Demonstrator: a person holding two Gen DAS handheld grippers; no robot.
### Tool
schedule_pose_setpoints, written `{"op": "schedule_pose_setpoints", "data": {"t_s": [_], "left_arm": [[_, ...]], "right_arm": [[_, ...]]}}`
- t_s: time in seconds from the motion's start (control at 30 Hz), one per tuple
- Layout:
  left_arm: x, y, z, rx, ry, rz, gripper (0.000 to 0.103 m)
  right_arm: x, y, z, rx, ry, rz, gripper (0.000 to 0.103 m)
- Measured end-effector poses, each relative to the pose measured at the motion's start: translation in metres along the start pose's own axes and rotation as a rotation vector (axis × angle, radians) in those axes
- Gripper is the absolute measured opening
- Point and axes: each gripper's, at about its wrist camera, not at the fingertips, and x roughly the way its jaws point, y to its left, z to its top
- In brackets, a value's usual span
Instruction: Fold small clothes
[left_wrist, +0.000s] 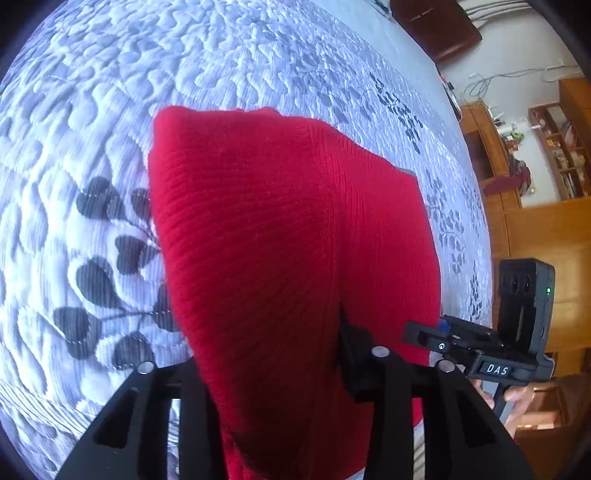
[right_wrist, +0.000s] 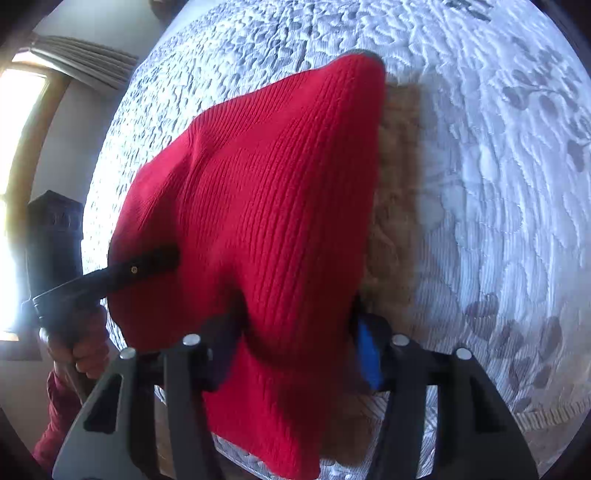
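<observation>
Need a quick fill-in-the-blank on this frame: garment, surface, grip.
1. The ribbed knit garment held up by both grippers is ____ in colour.
2. Below it lies a quilted bedspread with a dark ____ pattern.
3. In its own wrist view, the right gripper has one pad that is ____ in colour.
4. The left gripper is shut on the ____.

Missing words: red; leaf; blue; garment

The right gripper (right_wrist: 295, 354) pinches a red knit garment (right_wrist: 266, 206) above the quilted bedspread (right_wrist: 498, 184); the left gripper (right_wrist: 147, 266) clamps the garment's left edge.
</observation>
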Motion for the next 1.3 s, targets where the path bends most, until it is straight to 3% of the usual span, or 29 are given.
{"op": "schedule_pose_setpoints", "data": {"t_s": [0.17,0.47,0.8,1.03,1.3], "left_arm": [[-0.007,-0.021,-0.006,0.048,-0.049,0.072,0.033],[-0.009,-0.053,-0.025,0.087,-0.051,0.104,0.032],[0.009,-0.124,-0.059,0.197,-0.03,0.143,0.032],[0.037,-0.19,-0.056,0.28,-0.01,0.107,0.033],[0.097,-0.279,-0.026,0.375,-0.001,0.091,0.033]], "right_arm": [[-0.012,0.001,-0.004,0.002,-0.022,0.023,0.038],[-0.039,-0.008,-0.022,-0.015,-0.031,0.038,0.037],[-0.097,-0.032,-0.065,-0.043,-0.079,0.027,0.037],[-0.148,-0.074,-0.081,-0.013,-0.145,0.004,0.037],[-0.199,-0.156,-0.064,0.043,-0.222,-0.071,0.037]]}}
